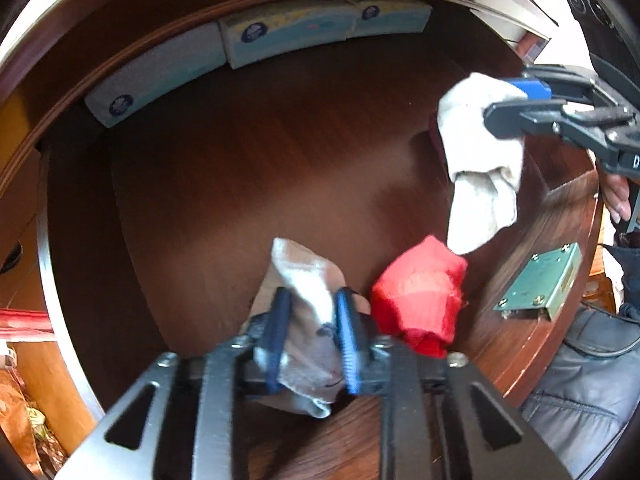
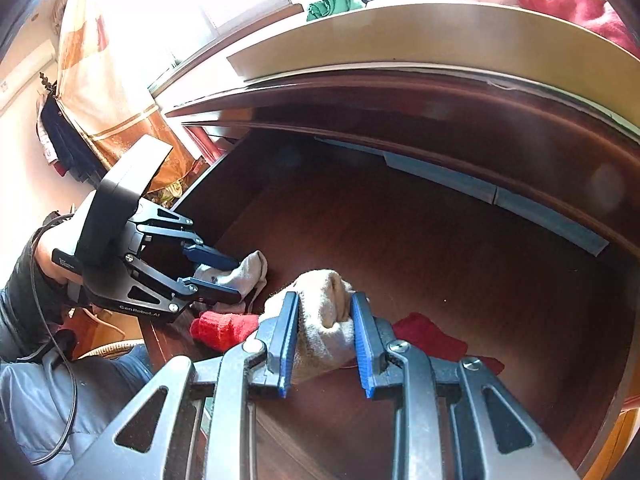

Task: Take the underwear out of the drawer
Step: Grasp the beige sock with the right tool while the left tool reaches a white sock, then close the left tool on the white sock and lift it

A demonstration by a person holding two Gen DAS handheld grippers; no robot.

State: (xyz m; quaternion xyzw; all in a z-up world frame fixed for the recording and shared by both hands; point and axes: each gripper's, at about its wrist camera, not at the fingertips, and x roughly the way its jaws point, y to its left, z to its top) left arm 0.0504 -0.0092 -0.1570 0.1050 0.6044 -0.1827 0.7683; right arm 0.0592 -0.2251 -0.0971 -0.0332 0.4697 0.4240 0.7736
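- Two hand-held grippers work in the drawer (image 1: 248,168): left (image 1: 310,332) clamps a grey garment (image 1: 308,280); right (image 2: 325,332) clamps a beige one (image 2: 324,312).
- "GenRobot.AI" marks the left gripper's body.

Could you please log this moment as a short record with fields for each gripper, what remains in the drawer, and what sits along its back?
left gripper: shut on grey garment
right gripper: shut on beige garment, lifted
drawer: open, dark wood
still inside: red garment near the front wall
back wall: pale blue boxes in a row
front wall: metal lock plate
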